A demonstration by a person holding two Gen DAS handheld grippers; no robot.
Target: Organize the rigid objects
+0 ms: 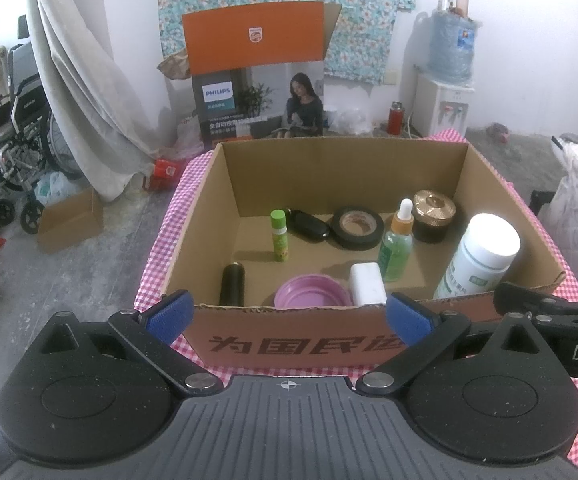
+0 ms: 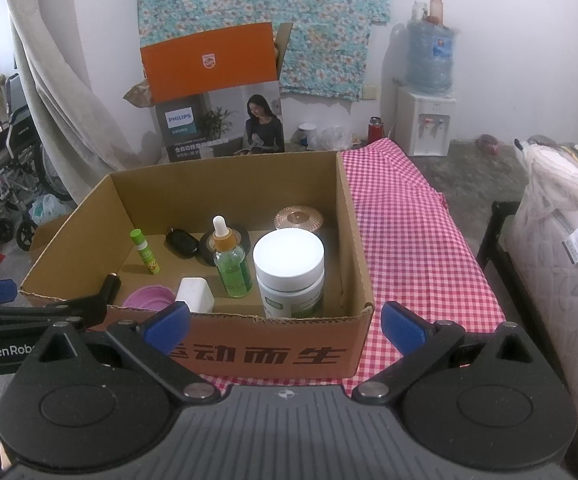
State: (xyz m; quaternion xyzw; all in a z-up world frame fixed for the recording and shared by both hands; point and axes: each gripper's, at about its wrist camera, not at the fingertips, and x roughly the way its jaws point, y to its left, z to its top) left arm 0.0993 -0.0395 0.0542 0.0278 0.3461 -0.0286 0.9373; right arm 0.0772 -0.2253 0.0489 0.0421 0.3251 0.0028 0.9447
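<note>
Right now both claws hang just short of the near wall of the cardboard box (image 1: 289,340), neither one touching it: the left gripper (image 1: 289,312) has its blue pads spread wide with nothing between them, and the right gripper (image 2: 285,322) is spread apart and empty too, sitting toward the box's right corner. The box stands on a red-and-white checked cloth (image 2: 409,240), and all the loose things are already inside it, beyond both sets of fingertips. Closest to the near wall, from left to right, are a black cylinder (image 1: 231,284) standing upright, a pink bowl (image 1: 311,291), a white block (image 1: 366,283) just beside the bowl, and a big white-capped pill bottle (image 2: 289,270) in the near right corner, straight ahead of the right claw. A little further in stand a green dropper bottle (image 2: 231,260) and a slim green tube (image 1: 278,236), both upright. Toward the far wall lie a black oval case (image 1: 309,226) and a roll of black tape (image 1: 357,227), touching or nearly so, with a dark jar with a gold lid (image 1: 435,216) in the far right. Behind the box stands a tall Philips carton (image 1: 257,80), and off to the right a water dispenser (image 2: 425,124) against the wall
</note>
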